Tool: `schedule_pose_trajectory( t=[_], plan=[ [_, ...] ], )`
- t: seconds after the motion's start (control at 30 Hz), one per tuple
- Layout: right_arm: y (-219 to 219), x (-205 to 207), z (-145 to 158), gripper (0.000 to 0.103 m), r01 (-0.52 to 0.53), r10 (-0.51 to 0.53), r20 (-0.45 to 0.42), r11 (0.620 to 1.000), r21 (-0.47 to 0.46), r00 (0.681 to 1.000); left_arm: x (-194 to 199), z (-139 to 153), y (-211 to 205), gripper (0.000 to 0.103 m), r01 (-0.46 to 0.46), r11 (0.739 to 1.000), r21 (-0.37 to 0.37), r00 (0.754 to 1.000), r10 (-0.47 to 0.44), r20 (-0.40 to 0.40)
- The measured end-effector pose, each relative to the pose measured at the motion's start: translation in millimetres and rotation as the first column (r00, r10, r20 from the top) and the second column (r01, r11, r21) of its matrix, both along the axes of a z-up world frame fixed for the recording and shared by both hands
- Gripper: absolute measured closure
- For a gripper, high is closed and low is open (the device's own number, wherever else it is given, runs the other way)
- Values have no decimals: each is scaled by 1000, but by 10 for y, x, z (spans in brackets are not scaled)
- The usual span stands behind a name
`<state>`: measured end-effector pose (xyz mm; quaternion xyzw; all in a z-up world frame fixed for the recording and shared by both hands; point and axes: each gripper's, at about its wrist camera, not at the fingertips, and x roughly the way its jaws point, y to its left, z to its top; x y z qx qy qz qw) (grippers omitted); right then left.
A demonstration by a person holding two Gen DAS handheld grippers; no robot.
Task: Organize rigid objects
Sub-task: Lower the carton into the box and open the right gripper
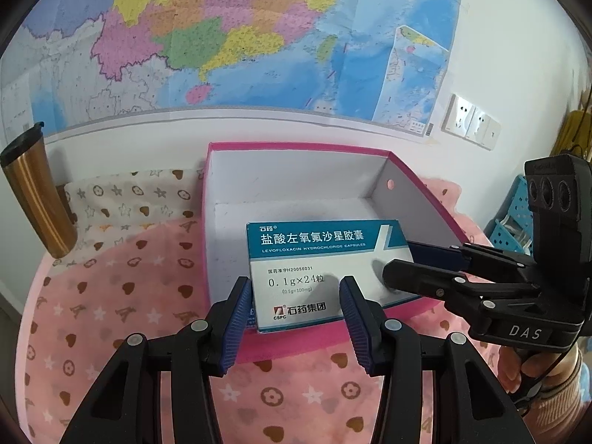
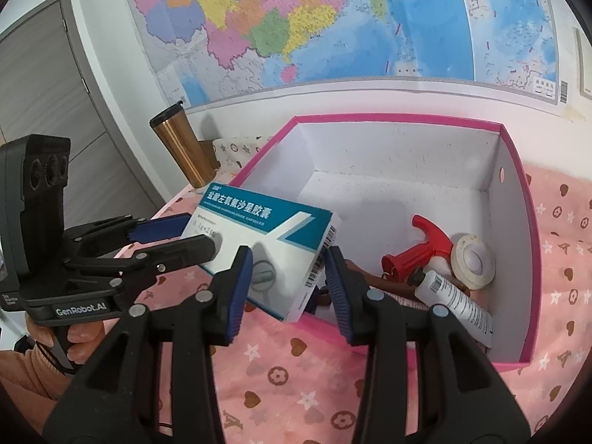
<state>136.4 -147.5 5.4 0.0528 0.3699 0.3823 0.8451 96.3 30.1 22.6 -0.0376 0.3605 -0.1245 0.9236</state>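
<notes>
A white and teal medicine box (image 1: 314,251) (image 2: 259,222) hangs over the near left corner of an open pink storage box (image 1: 296,147) (image 2: 407,116). My left gripper (image 1: 296,285) (image 2: 201,233) is shut on its left part. My right gripper (image 2: 288,259) (image 1: 401,261) is shut on its barcode end, one finger over the printed face and one behind. On the storage box floor lie a red spray head (image 2: 425,244), a white bottle (image 2: 455,296), a round white roll (image 2: 475,264) and a brown item (image 2: 388,281).
A pink patterned cloth (image 1: 148,314) covers the table. A gold tumbler (image 1: 37,199) (image 2: 185,148) stands at the back left by the wall. A blue perforated basket (image 1: 518,214) sits at the right. A map and wall sockets (image 1: 470,122) are behind.
</notes>
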Motion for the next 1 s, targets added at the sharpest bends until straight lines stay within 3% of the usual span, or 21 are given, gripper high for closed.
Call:
schedule_pose_trajectory(
  t=[0.73,1.0],
  plan=[
    [147,278,-150,59,-17,13,-91,999,-43,996,264,-113,48,54,-27,999,20,997,28,-69],
    [153,320,-261,55,8,-16,-113,997,-72,993,235,-115,35,52,-37,999,39,998,39,-55]
  ],
)
